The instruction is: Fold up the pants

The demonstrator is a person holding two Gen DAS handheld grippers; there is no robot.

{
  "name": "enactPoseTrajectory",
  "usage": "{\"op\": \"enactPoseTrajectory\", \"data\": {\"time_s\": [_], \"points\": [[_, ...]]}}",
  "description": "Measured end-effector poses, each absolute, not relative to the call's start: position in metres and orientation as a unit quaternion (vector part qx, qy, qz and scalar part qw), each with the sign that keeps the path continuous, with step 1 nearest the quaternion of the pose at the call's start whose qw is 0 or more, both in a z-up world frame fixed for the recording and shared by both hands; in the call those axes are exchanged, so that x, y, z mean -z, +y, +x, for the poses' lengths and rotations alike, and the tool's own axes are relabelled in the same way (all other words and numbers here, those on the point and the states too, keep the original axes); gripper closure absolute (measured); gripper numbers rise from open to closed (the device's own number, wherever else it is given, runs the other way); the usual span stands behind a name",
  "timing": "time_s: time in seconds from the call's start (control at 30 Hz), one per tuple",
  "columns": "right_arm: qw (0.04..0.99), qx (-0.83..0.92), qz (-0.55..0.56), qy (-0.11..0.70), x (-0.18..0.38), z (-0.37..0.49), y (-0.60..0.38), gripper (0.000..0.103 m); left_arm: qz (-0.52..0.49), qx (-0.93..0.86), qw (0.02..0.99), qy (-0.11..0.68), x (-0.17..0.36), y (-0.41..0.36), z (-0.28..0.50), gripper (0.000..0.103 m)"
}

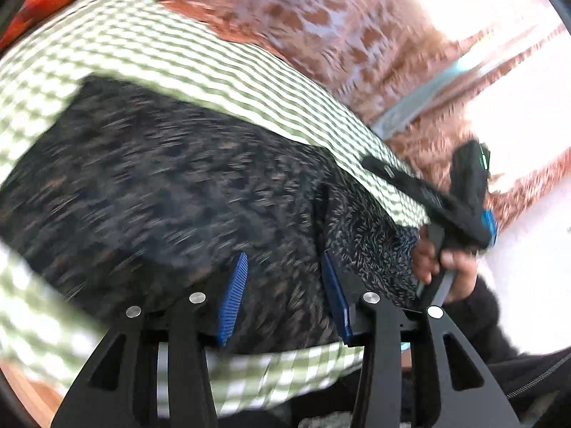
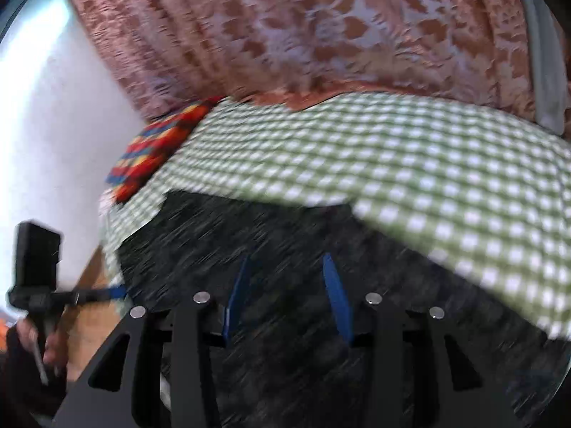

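Dark, finely patterned pants lie on a green-and-white checked cloth. In the left wrist view my left gripper hangs open just above the fabric, and a raised fold of the pants sits by its right finger. A hand holds the right gripper's black body at the right edge of the pants. In the right wrist view my right gripper is open over the pants, with nothing clamped. The left gripper's body is at the far left. Both views are motion-blurred.
The checked cloth covers a bed-like surface. A rust floral curtain hangs behind it. A bright multicoloured cloth lies at the far left corner, next to a white wall. Brown floor shows beside the cloth's edge.
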State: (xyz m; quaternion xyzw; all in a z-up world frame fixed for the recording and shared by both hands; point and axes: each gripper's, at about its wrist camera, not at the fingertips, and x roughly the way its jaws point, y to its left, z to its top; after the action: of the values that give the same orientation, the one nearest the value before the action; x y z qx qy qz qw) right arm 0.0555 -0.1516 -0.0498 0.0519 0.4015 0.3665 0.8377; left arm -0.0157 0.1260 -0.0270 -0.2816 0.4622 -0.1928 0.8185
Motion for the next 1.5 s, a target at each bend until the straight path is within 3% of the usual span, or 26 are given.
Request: {"op": "enactPoseTrajectory", "data": {"time_s": [0.2, 0.47, 0.53, 0.6, 0.73, 0.97, 1.03, 1.07, 1.1, 1.37, 1.47, 1.5], "points": [[0.809, -0.414, 0.046, 0.414, 0.065, 0.011, -0.132, 0.055, -0.383, 0.144, 0.799, 0.44, 0.032, 0.189, -0.074, 0.061], [0.804, -0.402, 0.029, 0.438, 0.091, 0.005, -0.113, 0.054, -0.415, 0.126, 0.78, 0.451, 0.054, 0.188, -0.062, 0.062], [0.806, -0.397, 0.025, 0.439, 0.097, 0.006, -0.111, 0.053, -0.401, 0.12, 0.784, 0.458, 0.058, 0.186, -0.058, 0.078], [0.809, -0.395, 0.026, 0.435, 0.101, 0.005, -0.11, 0.053, -0.362, 0.078, 0.804, 0.465, 0.06, 0.183, -0.053, 0.103], [0.812, -0.395, 0.024, 0.429, 0.104, 0.001, -0.108, 0.048, -0.321, 0.024, 0.826, 0.462, 0.062, 0.189, -0.054, 0.103], [0.812, -0.398, 0.03, 0.426, 0.105, -0.003, -0.108, 0.041, -0.348, 0.016, 0.827, 0.441, 0.053, 0.217, -0.074, 0.1], [0.813, -0.397, 0.028, 0.425, 0.105, -0.005, -0.105, 0.04, -0.388, 0.006, 0.82, 0.42, 0.05, 0.235, -0.079, 0.07], [0.814, -0.396, 0.026, 0.425, 0.105, -0.006, -0.104, 0.039, -0.401, 0.003, 0.819, 0.41, 0.05, 0.24, -0.081, 0.05], [0.814, -0.395, 0.024, 0.425, 0.104, -0.006, -0.103, 0.039, -0.418, -0.005, 0.819, 0.393, 0.049, 0.248, -0.084, 0.046], [0.813, -0.396, 0.031, 0.426, 0.104, -0.005, -0.102, 0.035, -0.432, -0.03, 0.81, 0.395, 0.061, 0.258, -0.06, 0.046], [0.814, -0.396, 0.027, 0.424, 0.104, -0.007, -0.101, 0.035, -0.418, -0.026, 0.815, 0.4, 0.065, 0.252, -0.047, 0.054], [0.814, -0.396, 0.028, 0.424, 0.104, -0.007, -0.101, 0.035, -0.41, -0.036, 0.816, 0.405, 0.069, 0.251, -0.043, 0.065]]}}
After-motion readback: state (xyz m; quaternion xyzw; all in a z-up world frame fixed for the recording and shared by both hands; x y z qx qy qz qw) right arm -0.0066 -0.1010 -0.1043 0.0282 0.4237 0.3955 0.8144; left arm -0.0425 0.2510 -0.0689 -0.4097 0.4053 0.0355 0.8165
